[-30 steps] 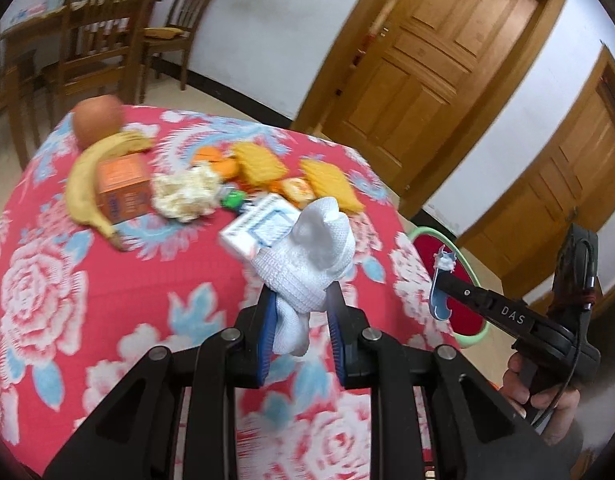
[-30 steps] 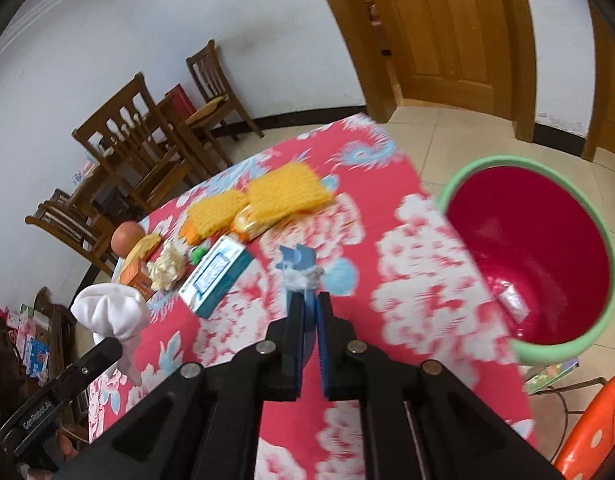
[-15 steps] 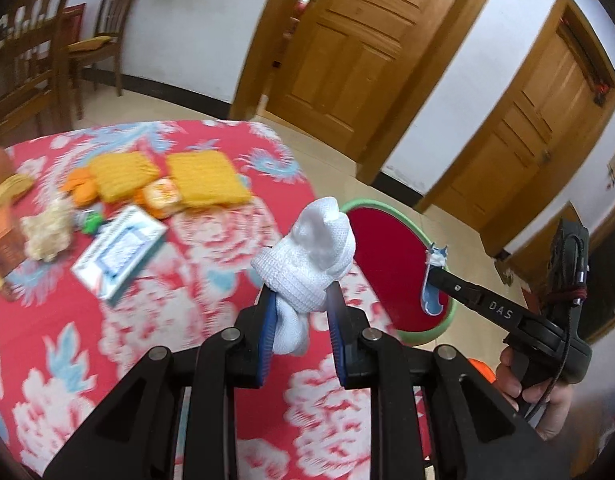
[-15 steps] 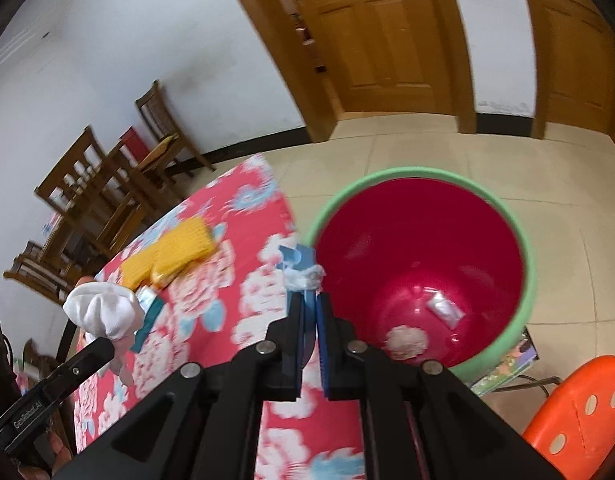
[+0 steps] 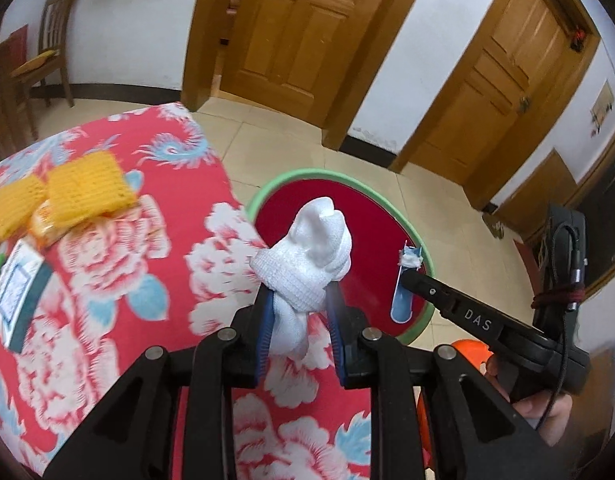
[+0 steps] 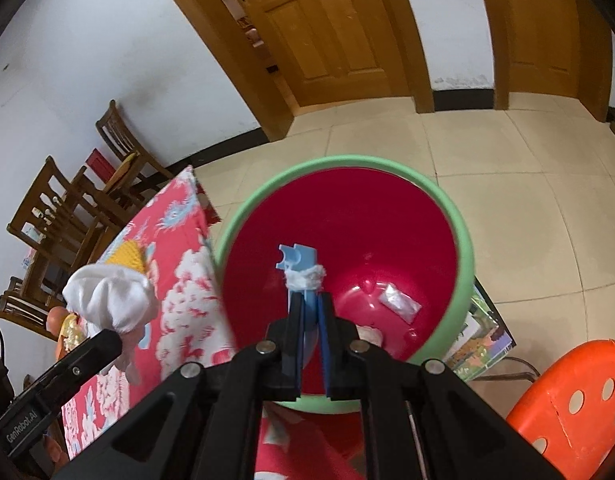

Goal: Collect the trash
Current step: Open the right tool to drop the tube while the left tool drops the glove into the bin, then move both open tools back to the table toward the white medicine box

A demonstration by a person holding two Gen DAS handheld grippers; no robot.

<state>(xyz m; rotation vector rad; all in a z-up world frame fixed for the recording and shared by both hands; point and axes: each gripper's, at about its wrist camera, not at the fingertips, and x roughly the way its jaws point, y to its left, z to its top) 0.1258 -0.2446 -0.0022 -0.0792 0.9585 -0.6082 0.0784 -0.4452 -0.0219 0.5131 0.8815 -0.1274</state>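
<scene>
Over the bin: both hand-held grippers have swung off the worktop (image 5: pixel 107 280) in the last second.
Bin (image 6: pixel 463 240): red, green-rimmed, now under the right tool; dropping looks next.
Left hand-held gripper (image 5: pixel 299 316): part-closed on a white cloth wad (image 5: pixel 307 256), knot upward, above the worktop edge.
Right hand-held gripper (image 6: pixel 305 320): nearly closed on a blue plastic piece (image 6: pixel 297 268), long axis along the fingers, notched end forward, over the bin mouth.

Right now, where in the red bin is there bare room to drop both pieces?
Bin: the far and left floor is bare; the crumpled wrapper and a pale scrap crowd the near right. The tablecloth is bare beside the bin; the yellow sponges crowd its far end.
</scene>
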